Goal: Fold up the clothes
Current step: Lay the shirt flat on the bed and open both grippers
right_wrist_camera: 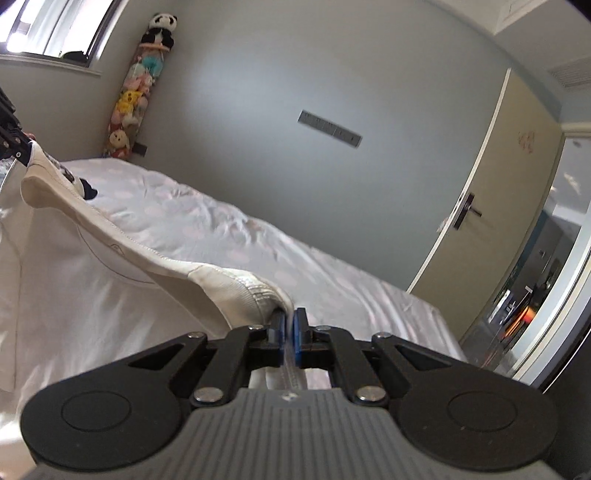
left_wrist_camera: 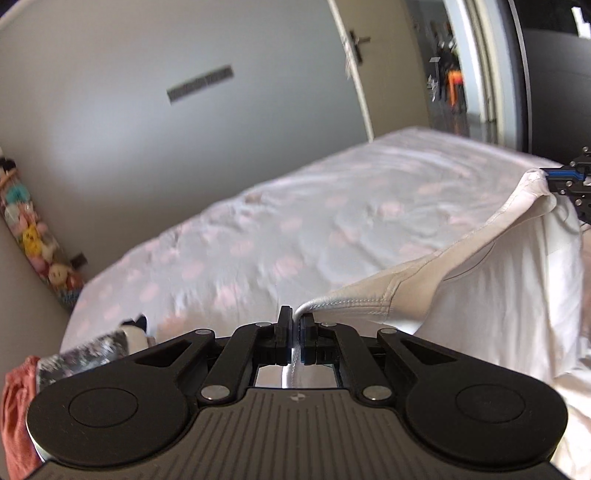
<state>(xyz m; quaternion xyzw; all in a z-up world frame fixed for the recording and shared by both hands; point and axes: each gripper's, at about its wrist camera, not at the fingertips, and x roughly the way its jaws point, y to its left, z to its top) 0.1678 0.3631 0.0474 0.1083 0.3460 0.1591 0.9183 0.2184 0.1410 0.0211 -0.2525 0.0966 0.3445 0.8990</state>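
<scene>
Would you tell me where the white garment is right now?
The white garment hangs stretched between both shut hand-held grippers, left and right, above the bed.

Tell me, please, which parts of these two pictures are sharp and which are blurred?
Left wrist view: the left hand-held gripper is sharp, the bed smeared. Right wrist view: the right hand-held gripper is sharp, the door soft and bowed.

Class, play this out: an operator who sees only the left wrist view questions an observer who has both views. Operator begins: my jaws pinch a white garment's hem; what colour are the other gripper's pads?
Observer: Blue, and the right gripper is shut on the white garment too.
Operator: What tops the column of plush toys in the corner?
Observer: A panda plush.
Operator: Is there a window?
Observer: Yes, a window left of the toys.
</scene>
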